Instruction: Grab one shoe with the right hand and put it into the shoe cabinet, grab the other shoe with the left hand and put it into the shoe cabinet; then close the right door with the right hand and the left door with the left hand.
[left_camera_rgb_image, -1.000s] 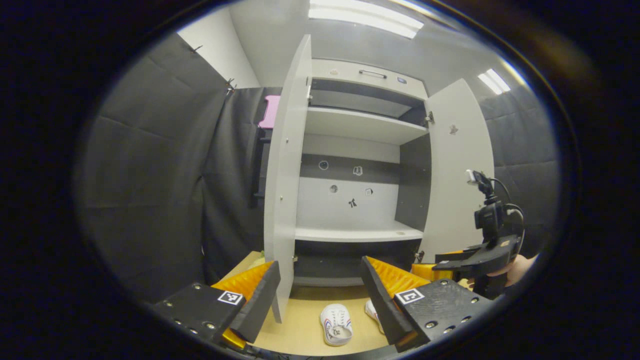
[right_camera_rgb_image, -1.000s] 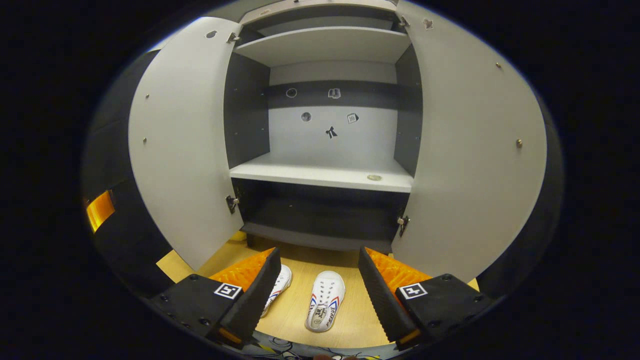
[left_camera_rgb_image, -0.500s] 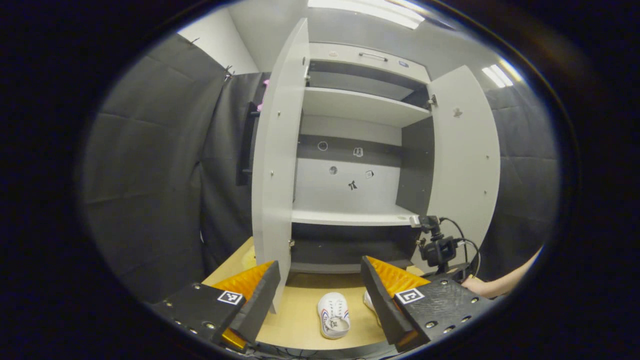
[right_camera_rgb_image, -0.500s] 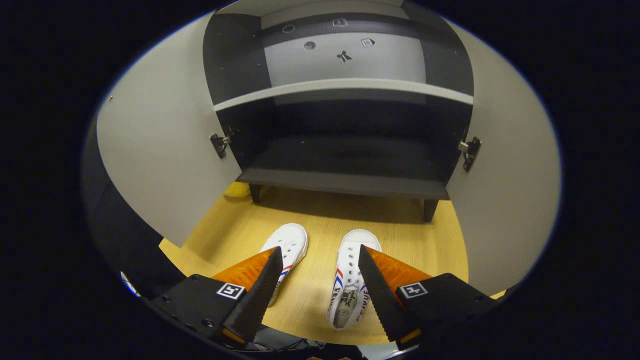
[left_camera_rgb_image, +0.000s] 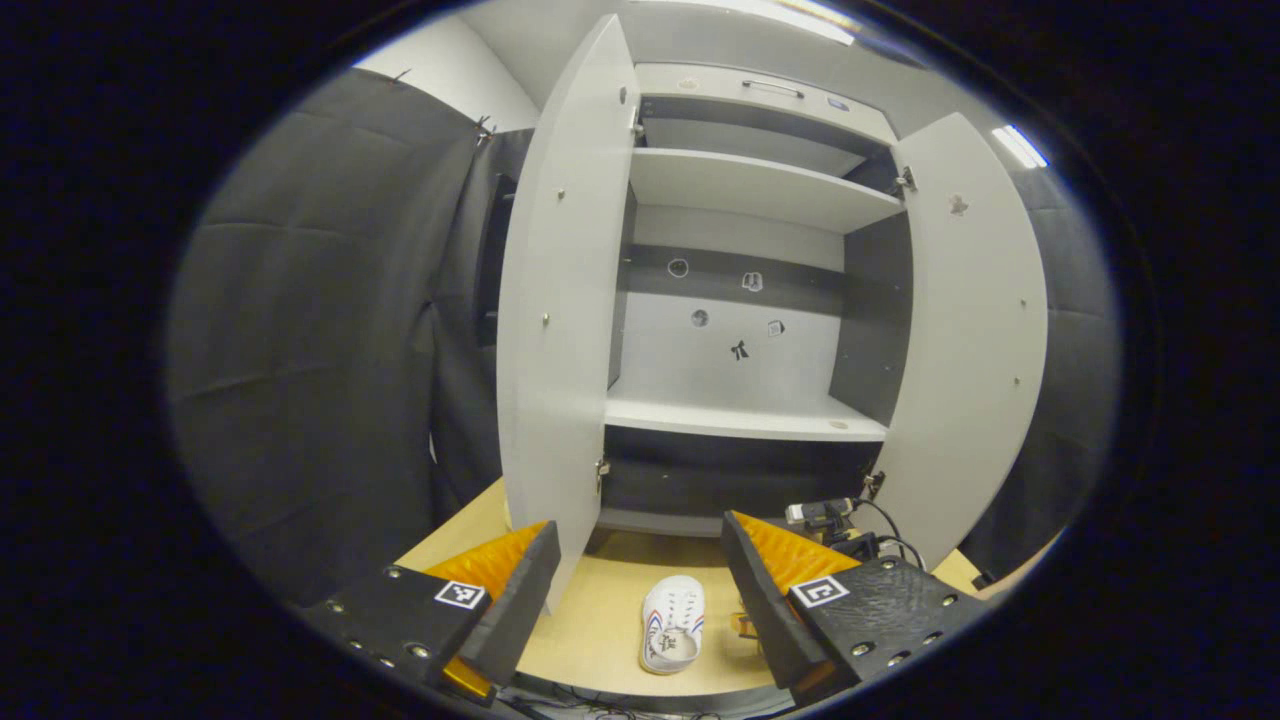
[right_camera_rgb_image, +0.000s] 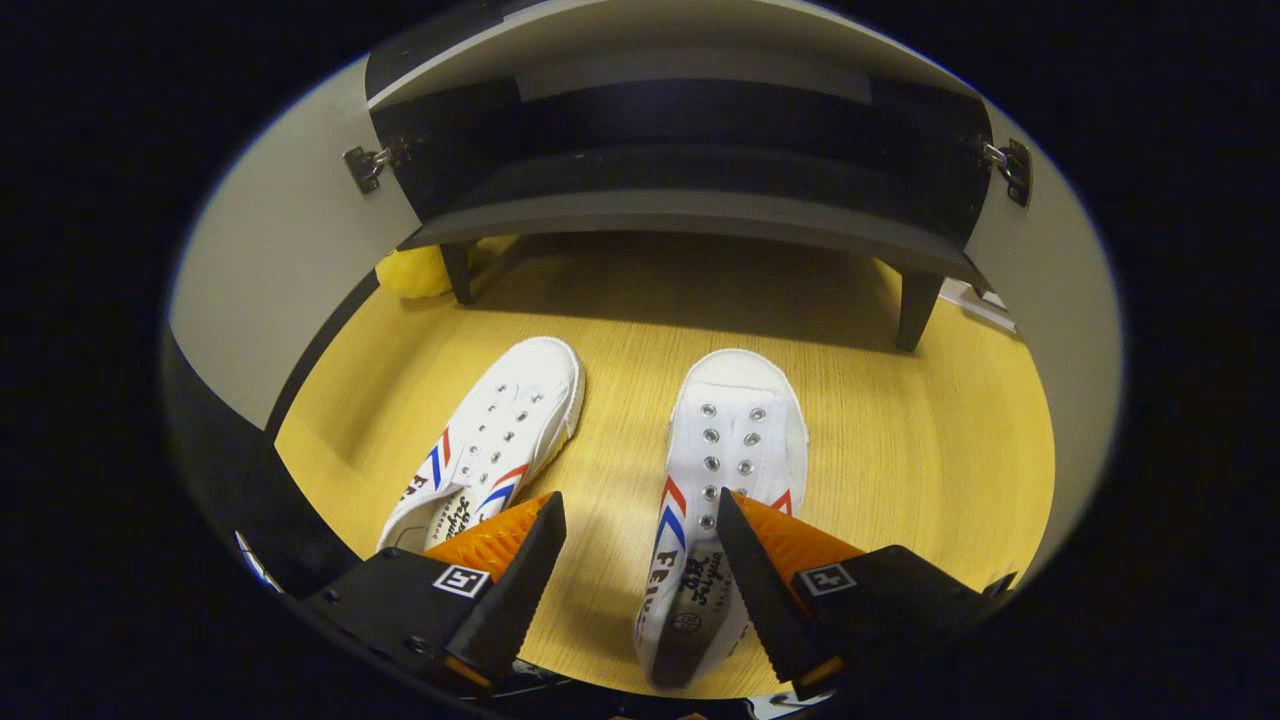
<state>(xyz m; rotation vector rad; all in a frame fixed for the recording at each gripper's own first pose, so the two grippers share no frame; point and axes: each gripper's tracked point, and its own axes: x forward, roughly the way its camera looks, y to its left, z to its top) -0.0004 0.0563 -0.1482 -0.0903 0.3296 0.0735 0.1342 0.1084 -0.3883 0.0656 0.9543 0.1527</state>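
Two white canvas sneakers lay on the wood-grain floor (right_camera_rgb_image: 900, 440): the right sneaker (right_camera_rgb_image: 722, 470) at 6 o'clock, the left sneaker (right_camera_rgb_image: 490, 440) at 8. The right gripper (right_camera_rgb_image: 635, 560) hung over them, ribbed orange jaws spread, holding nothing; left gripper (left_camera_rgb_image: 640, 580) likewise gaped before the open grey shoe cabinet (left_camera_rgb_image: 740, 300)

Yellow wood floor (right_camera_rgb_image: 900, 440); two white shoes (right_camera_rgb_image: 730, 470) side by side; cabinet legs (right_camera_rgb_image: 915, 310).

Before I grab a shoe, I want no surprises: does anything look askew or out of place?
One thing: the left shoe lies angled, toe turned away from the straight right shoe. A yellow object sits by the cabinet leg; I cannot tell what it is.
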